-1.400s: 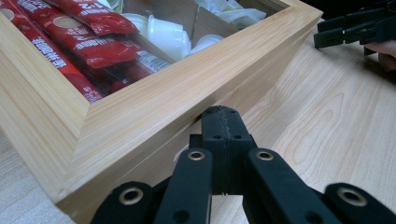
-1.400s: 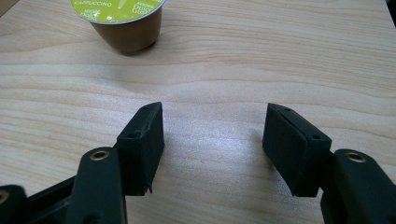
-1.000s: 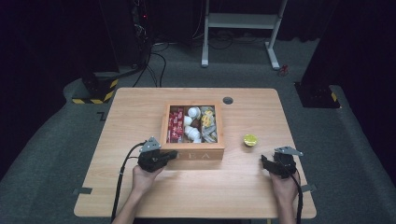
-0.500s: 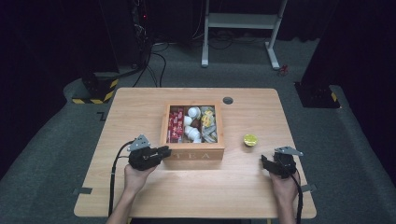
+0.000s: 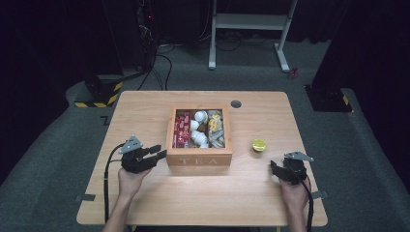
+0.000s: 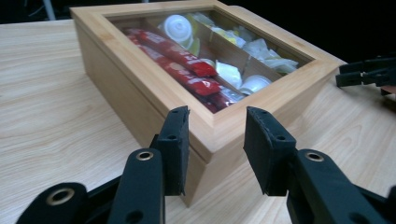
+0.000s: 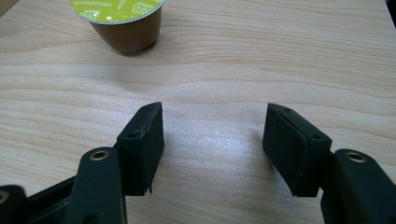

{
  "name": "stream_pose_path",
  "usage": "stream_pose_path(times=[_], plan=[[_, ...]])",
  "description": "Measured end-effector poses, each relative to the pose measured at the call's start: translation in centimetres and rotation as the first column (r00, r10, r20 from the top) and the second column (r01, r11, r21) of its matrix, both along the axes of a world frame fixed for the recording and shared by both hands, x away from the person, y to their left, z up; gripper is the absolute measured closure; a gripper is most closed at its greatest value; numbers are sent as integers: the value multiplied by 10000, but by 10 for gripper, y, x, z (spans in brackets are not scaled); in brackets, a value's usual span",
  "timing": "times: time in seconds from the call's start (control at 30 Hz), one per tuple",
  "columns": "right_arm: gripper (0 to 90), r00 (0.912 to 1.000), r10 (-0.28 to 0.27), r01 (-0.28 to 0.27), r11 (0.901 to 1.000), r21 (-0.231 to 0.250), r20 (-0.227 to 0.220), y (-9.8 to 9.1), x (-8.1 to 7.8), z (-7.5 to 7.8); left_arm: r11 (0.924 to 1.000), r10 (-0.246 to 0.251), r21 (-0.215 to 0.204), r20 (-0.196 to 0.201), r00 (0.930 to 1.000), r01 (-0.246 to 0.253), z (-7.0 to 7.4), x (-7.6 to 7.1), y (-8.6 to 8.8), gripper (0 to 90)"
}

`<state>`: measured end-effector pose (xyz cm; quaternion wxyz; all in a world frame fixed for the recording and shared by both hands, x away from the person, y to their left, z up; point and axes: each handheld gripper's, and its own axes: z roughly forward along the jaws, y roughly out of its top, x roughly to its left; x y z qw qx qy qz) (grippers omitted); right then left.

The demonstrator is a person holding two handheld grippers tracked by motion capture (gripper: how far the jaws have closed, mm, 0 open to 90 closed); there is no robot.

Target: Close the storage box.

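A wooden tea box with a glass lid stands mid-table; red sachets and white capsules show under the glass. My left gripper hovers just left of the box's front-left corner. Its jaws have just been opening and stand apart, framing that corner, and neither pad presses on the wood. To the right, my right gripper rests low over the table, open and empty. A brown coffee capsule with a green lid sits just beyond it.
The wooden table has a black round grommet behind the box. Bare wood lies in front of the box between my hands. Dark floor, a white stand and cables surround the table.
My left gripper has drawn away leftward from the box's front and its jaws have gone from shut to apart. The right gripper has kept still.
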<state>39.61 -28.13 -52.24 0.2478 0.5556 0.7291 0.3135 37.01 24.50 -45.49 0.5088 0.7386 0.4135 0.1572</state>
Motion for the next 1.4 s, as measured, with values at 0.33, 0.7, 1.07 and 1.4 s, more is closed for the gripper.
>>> stream_pose_path(times=[0.33,0.7,1.07,1.4], plan=[[384,10000,-2,2,10000,3,0,0,0,0,9989,460,-46,-38,9989,-460,1,0,15,579],[384,10000,-2,2,10000,2,-1,0,0,0,9965,841,36,-117,9964,-840,-3,0,29,563],[384,10000,-12,12,10000,6,-4,0,0,0,9923,1233,181,-271,9920,-1228,-7,0,41,540],[384,10000,-6,6,10000,-1,6,0,0,0,9845,1717,456,-487,9840,-1695,-18,2,51,496]])
